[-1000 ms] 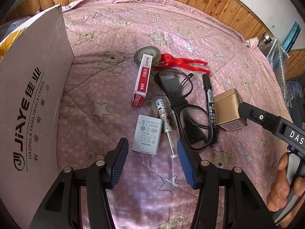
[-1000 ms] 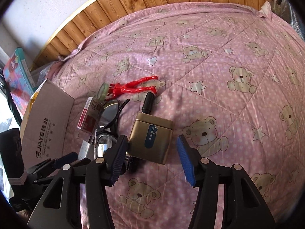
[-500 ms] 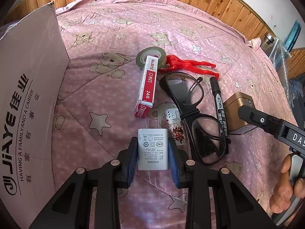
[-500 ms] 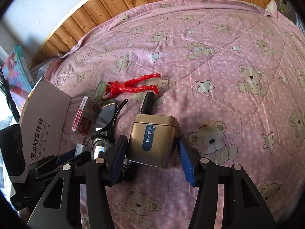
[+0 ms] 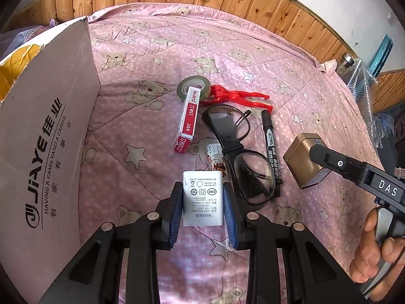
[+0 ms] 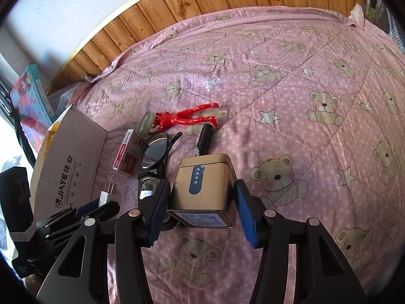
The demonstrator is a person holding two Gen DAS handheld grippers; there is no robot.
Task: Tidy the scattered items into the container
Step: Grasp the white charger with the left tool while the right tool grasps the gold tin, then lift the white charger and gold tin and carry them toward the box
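- Your left gripper [image 5: 203, 206] has its pads pressed against both sides of the white charger [image 5: 203, 197], which looks lifted just off the pink quilt [image 5: 157, 50]; the smooth casing could slide out if you swing it fast toward the cardboard box [image 5: 48, 136]
- The box stands close on your left with its near wall tall – carry the charger too low and it may strike the wall instead of clearing the rim
- Your right gripper [image 6: 201, 209] stands wide, one finger either side of the gold tin [image 6: 203, 190] and holding nothing; whether the left pad already touches the tin, you cannot tell from here
- That left finger sits hard by the black glasses [image 6: 152, 162] and the marker [image 6: 205, 136] lies just behind the tin – closing could pinch a frame arm or drag the pen along
- The tin's sides are slick metal, so a shallow or skewed grip may let it twist out on the soft quilt
- The stapler-pin box [image 5: 187, 119], tape roll [image 5: 193, 87] and red figure [image 5: 238, 97] lie in a tight cluster, easily nudged
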